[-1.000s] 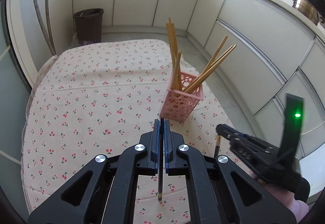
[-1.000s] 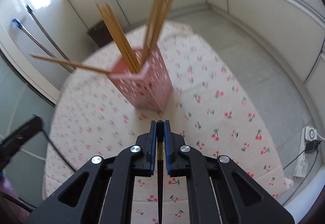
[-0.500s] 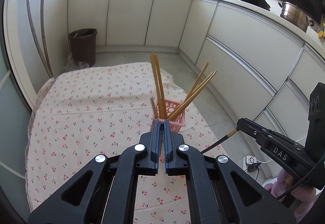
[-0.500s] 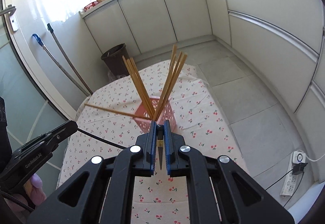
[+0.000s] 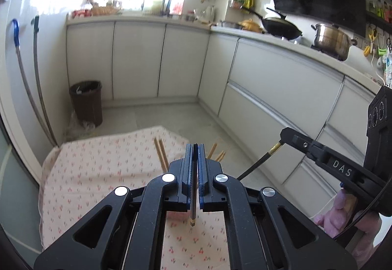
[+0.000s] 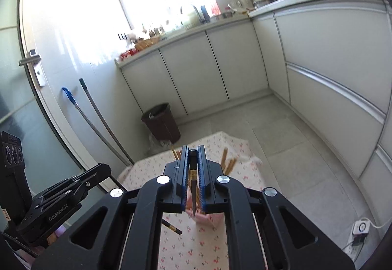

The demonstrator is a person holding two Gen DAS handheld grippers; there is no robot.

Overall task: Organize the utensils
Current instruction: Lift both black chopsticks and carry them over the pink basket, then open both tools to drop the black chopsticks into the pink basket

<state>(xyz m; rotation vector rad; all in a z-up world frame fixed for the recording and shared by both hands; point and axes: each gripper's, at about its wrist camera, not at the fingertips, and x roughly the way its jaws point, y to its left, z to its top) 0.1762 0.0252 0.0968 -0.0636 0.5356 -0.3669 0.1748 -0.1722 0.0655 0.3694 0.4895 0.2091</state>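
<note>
My left gripper (image 5: pixel 195 146) is shut on a dark chopstick (image 5: pixel 193 206) that hangs down between its fingers. My right gripper (image 6: pixel 192 147) is shut on a second dark chopstick (image 6: pixel 193 184), which also shows in the left wrist view slanting down from that gripper (image 5: pixel 284 133). Both grippers are held high above the cherry-print cloth (image 5: pixel 98 172). The pink basket (image 6: pixel 210 218) stands below them, mostly hidden behind the fingers. Tops of its wooden chopsticks (image 5: pixel 160 152) (image 6: pixel 226 159) stick up past them. The left gripper (image 6: pixel 104 169) shows at the right wrist view's left edge.
A brown bin (image 5: pixel 86 103) (image 6: pixel 160 123) stands on the floor beyond the cloth. Two mop handles (image 6: pixel 98 118) lean on the glass door. White cabinets (image 5: pixel 281 88) run along the back and right. A power strip (image 6: pixel 361 229) lies on the floor at the right.
Both grippers have risen well above the cloth and tipped up toward the room. The basket has sunk low in both views behind the fingers. Each gripper still holds its dark chopstick.
</note>
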